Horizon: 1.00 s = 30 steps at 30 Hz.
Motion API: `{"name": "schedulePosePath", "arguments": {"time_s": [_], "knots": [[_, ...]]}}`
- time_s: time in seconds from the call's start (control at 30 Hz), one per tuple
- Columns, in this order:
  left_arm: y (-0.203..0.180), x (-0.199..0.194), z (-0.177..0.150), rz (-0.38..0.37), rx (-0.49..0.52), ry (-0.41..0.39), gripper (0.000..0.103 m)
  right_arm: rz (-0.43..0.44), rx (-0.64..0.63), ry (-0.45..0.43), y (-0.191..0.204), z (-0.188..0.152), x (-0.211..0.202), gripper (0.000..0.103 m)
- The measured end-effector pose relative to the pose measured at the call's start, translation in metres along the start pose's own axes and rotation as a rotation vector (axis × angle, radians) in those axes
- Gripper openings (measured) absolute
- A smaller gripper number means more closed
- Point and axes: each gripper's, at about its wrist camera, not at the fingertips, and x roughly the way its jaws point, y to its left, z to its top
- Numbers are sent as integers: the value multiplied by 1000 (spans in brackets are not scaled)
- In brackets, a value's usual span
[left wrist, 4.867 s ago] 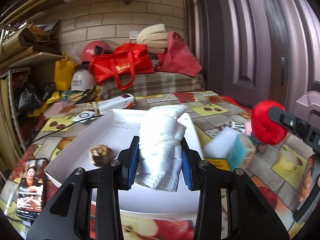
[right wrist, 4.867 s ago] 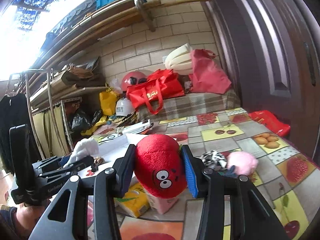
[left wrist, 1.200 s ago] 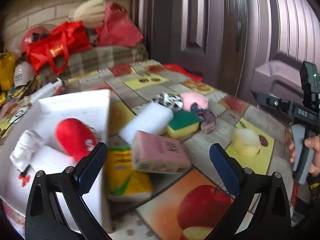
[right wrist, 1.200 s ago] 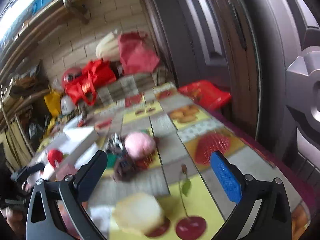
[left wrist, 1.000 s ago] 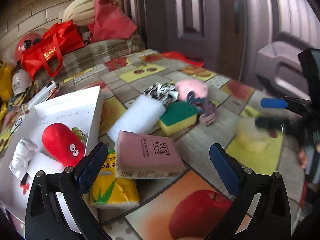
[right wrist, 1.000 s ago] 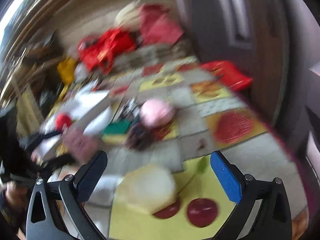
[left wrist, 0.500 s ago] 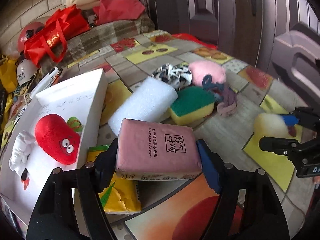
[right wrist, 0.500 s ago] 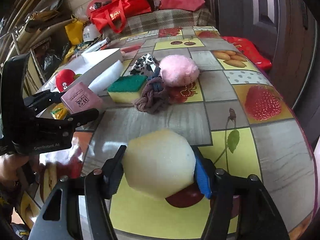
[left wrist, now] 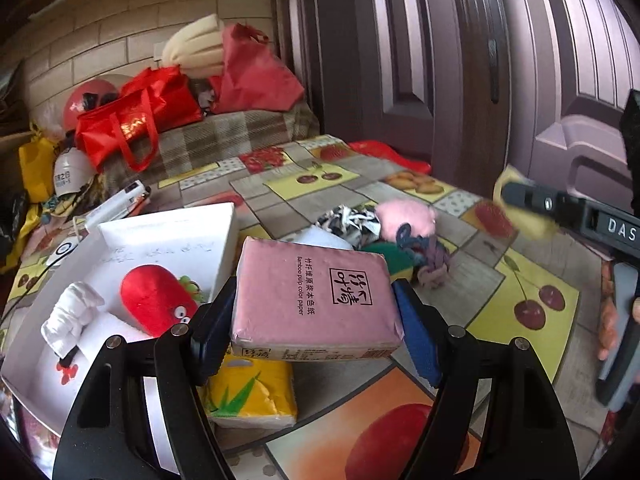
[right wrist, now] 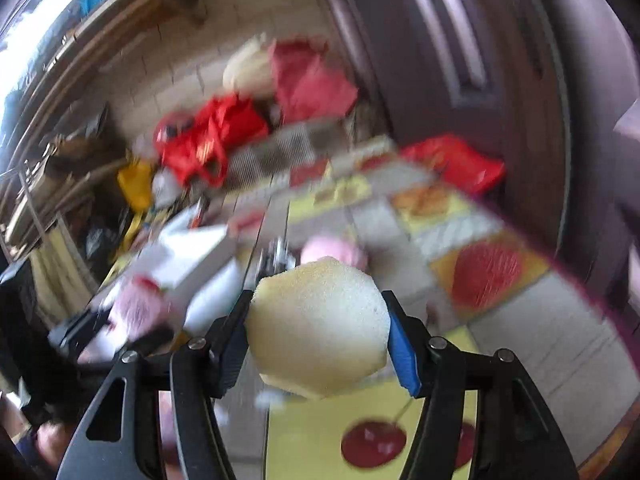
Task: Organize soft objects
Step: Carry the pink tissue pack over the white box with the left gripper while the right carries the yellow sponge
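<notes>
My left gripper (left wrist: 316, 328) is shut on a pink tissue pack (left wrist: 314, 300) and holds it above the table, beside the white tray (left wrist: 168, 224). The tray holds a red plush toy (left wrist: 154, 304) and a rolled white towel (left wrist: 74, 314). My right gripper (right wrist: 318, 340) is shut on a pale yellow sponge (right wrist: 320, 328) and holds it off the table; it also shows at the right of the left wrist view (left wrist: 520, 208). The right wrist view is blurred.
A yellow tissue pack (left wrist: 248, 392) lies under the pink one. A white foam block (left wrist: 320, 238), green sponge (left wrist: 390, 256), pink puff (left wrist: 406, 216), zebra cloth (left wrist: 348, 218) and knotted rope (left wrist: 430, 256) lie mid-table. Red bags (left wrist: 136, 120) and a door (left wrist: 440, 60) stand behind.
Both grippers shut on their objects half a second ago and have now lifted them: the pink pack is off the yellow pack, the yellow sponge is off the table.
</notes>
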Motion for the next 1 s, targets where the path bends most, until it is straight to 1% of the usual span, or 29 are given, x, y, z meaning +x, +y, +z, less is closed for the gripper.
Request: {"name": "schedulePosePath", "arguments": {"time_s": [0.1, 0.2, 0.43, 0.63, 0.77, 1.0], "knots": [[3, -6, -1, 8, -17, -26, 75, -55, -54, -150, 15, 5, -6, 62], [4, -10, -1, 15, -17, -48, 75, -65, -83, -199, 26, 7, -2, 62], [12, -18, -5, 26, -34, -67, 75, -58, -135, -207, 40, 9, 9, 62], [18, -28, -9, 50, -34, -93, 75, -35, -136, -203, 47, 8, 19, 62], [24, -31, -10, 71, -40, -101, 75, -19, -140, -171, 56, 6, 32, 62], [42, -40, -16, 120, -53, -113, 75, 11, -231, -160, 87, 0, 44, 62]]}}
